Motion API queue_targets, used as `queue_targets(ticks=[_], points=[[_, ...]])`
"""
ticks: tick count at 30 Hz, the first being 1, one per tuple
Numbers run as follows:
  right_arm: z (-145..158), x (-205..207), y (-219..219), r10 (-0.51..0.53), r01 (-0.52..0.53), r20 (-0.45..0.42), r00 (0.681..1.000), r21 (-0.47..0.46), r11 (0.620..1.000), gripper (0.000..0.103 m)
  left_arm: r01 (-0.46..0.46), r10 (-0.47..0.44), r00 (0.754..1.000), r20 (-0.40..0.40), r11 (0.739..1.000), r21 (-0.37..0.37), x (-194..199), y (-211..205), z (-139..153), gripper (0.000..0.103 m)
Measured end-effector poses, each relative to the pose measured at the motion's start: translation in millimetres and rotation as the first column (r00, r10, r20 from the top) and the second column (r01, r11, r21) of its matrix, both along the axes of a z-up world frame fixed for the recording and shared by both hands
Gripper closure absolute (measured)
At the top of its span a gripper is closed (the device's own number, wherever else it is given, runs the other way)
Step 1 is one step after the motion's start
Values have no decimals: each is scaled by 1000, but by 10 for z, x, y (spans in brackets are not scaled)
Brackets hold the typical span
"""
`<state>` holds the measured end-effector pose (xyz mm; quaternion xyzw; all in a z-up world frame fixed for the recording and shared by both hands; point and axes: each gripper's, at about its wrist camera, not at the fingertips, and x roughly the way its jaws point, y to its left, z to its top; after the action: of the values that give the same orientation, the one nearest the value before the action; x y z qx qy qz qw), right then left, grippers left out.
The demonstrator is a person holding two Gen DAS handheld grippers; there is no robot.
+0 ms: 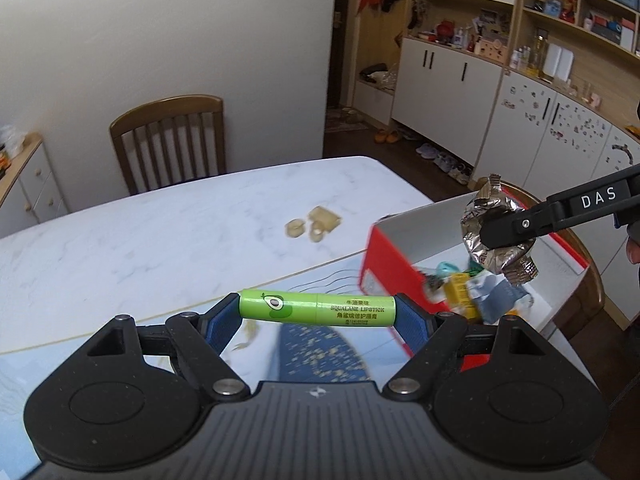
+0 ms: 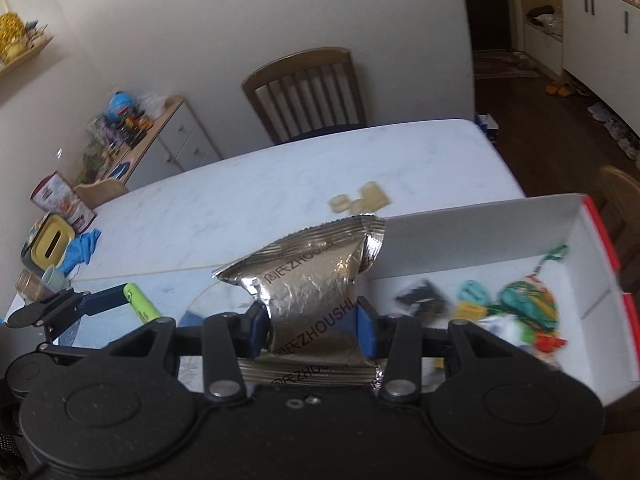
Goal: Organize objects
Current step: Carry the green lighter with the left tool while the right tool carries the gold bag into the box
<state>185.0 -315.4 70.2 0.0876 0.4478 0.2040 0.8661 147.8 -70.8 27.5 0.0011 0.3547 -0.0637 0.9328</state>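
Observation:
My left gripper (image 1: 318, 312) is shut on a green lipstick tube (image 1: 318, 309), held crosswise by its ends above the table, just left of the red and white box (image 1: 400, 256). The tube also shows in the right wrist view (image 2: 141, 304). My right gripper (image 2: 312, 326) is shut on a crumpled silver foil packet (image 2: 308, 276) and holds it over the box's near wall (image 2: 460, 236). In the left wrist view the packet (image 1: 492, 224) hangs above the box, pinched by the right gripper's fingers (image 1: 512, 228). Several small items (image 2: 516, 312) lie inside the box.
Pale small packets (image 1: 314, 224) lie mid-table on the white marble table (image 1: 160, 220). A wooden chair (image 1: 170, 140) stands at the far side. A yellow tissue holder (image 2: 50, 244), blue cloth (image 2: 82, 250) and cup (image 2: 52, 278) sit at the table's left end. Cabinets line the right wall.

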Motion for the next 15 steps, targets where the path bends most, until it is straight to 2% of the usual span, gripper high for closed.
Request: queue_targets(ticks=[15], points=[[-85, 74, -1091, -95, 95, 0, 995, 19, 995, 60, 82, -81, 997, -8, 995, 51, 425, -1013, -39, 21]])
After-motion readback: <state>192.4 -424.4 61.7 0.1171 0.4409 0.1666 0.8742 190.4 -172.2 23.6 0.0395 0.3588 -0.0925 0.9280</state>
